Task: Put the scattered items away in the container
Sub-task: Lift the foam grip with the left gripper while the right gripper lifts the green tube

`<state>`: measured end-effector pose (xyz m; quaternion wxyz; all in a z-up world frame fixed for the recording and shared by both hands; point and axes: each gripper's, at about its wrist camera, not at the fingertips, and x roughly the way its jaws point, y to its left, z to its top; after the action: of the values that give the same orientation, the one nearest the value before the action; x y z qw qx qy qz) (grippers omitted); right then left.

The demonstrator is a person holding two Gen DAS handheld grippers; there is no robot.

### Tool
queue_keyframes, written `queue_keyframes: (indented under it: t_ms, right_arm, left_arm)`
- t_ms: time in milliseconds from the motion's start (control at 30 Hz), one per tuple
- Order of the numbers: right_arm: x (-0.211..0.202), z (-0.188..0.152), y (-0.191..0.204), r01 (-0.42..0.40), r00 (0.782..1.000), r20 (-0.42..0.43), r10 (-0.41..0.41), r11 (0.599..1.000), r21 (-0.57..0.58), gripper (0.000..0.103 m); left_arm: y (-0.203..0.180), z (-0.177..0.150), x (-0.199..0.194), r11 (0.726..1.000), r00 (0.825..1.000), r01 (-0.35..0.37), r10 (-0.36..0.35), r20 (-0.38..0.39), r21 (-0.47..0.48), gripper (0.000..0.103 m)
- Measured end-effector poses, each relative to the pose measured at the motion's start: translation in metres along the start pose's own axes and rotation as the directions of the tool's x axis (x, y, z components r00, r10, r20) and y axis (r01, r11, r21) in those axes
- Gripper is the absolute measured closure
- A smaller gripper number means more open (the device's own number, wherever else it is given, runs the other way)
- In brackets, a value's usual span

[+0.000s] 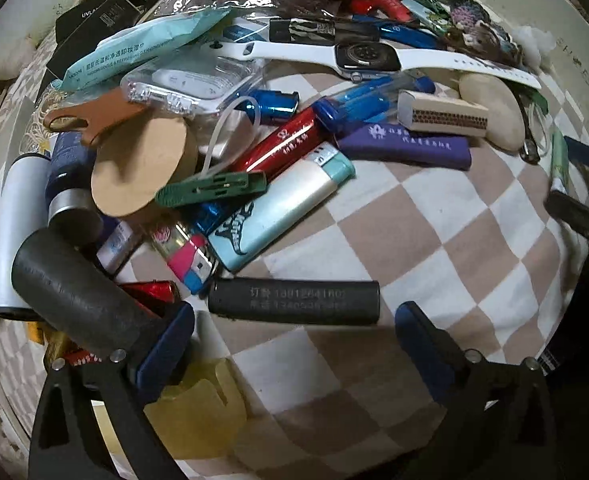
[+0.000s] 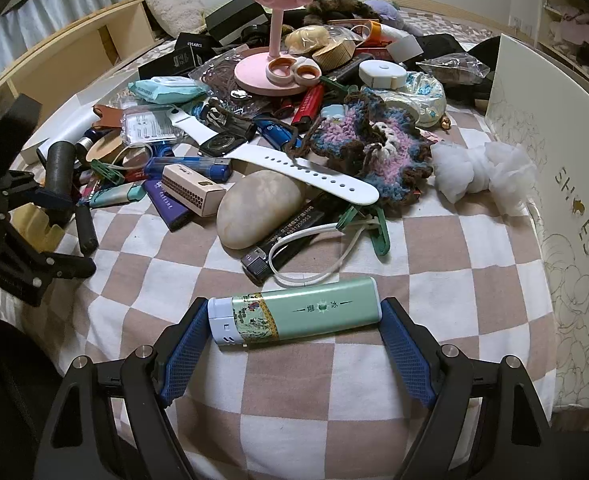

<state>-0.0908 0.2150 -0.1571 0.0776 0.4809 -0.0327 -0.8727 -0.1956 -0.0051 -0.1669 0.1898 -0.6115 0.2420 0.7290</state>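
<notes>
A heap of small items lies on a checked cloth (image 2: 294,400). A mint-green lighter (image 2: 294,316) lies crosswise between the pads of my right gripper (image 2: 294,320), which touch both of its ends, just above or on the cloth. My left gripper (image 1: 294,320) is open, its fingertips on either side of a black lighter (image 1: 294,300) with small gaps. From the right wrist view, the left gripper (image 2: 64,236) stands at the heap's left edge. The white shoe box (image 2: 534,168) stands at the right.
The heap holds a white smartwatch (image 1: 366,58), a smooth stone (image 2: 258,208), a purple lighter (image 1: 406,148), a red lighter (image 1: 282,146), a crocheted piece (image 2: 374,148), a pink stand (image 2: 278,20) and white stuffing (image 2: 482,176). A dark cylinder (image 1: 78,300) rests by my left finger.
</notes>
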Motion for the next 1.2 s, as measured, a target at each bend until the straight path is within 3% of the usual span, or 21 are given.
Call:
queue_keyframes:
  t_ms: [133, 300, 433, 600, 700, 967, 1200]
  right_arm:
    - [0.0, 0.0, 0.0, 0.0, 1.0, 0.0, 0.0, 1.0, 0.0, 0.018]
    - [0.001, 0.001, -0.003, -0.009, 1.0, -0.004, 0.009, 1.0, -0.002, 0.018]
    - [-0.001, 0.001, -0.006, -0.03, 1.0, -0.004, 0.03, 0.999, 0.013, 0.018]
    - [-0.004, -0.002, -0.003, -0.069, 0.998, -0.01, 0.069, 0.998, 0.01, 0.018]
    - [-0.007, -0.006, 0.002, -0.097, 0.995, -0.018, 0.097, 0.995, -0.009, 0.008]
    - [-0.016, -0.011, -0.002, -0.151, 0.988, -0.022, 0.152, 0.988, 0.026, 0.008]
    - [-0.014, -0.01, 0.0, -0.119, 0.993, -0.019, 0.119, 0.993, 0.024, 0.008]
  left_arm:
    - [0.002, -0.002, -0.002, 0.997, 0.995, 0.082, -0.082, 0.061, -0.006, 0.004]
    - [-0.011, -0.004, -0.008, 0.984, 0.982, 0.163, -0.169, 0.082, 0.068, 0.008]
    - [-0.03, -0.002, -0.008, 0.977, 0.981, 0.17, -0.18, 0.077, 0.126, 0.008]
    - [-0.039, 0.003, -0.006, 0.977, 0.976, 0.184, -0.194, 0.096, 0.104, 0.007]
    - [-0.038, 0.004, -0.005, 0.978, 0.973, 0.19, -0.199, 0.119, 0.084, 0.007]
    - [-0.034, 0.002, -0.007, 0.974, 0.963, 0.209, -0.221, 0.156, 0.09, 0.007]
    - [-0.035, 0.006, -0.003, 0.969, 0.963, 0.207, -0.227, 0.146, 0.137, 0.008]
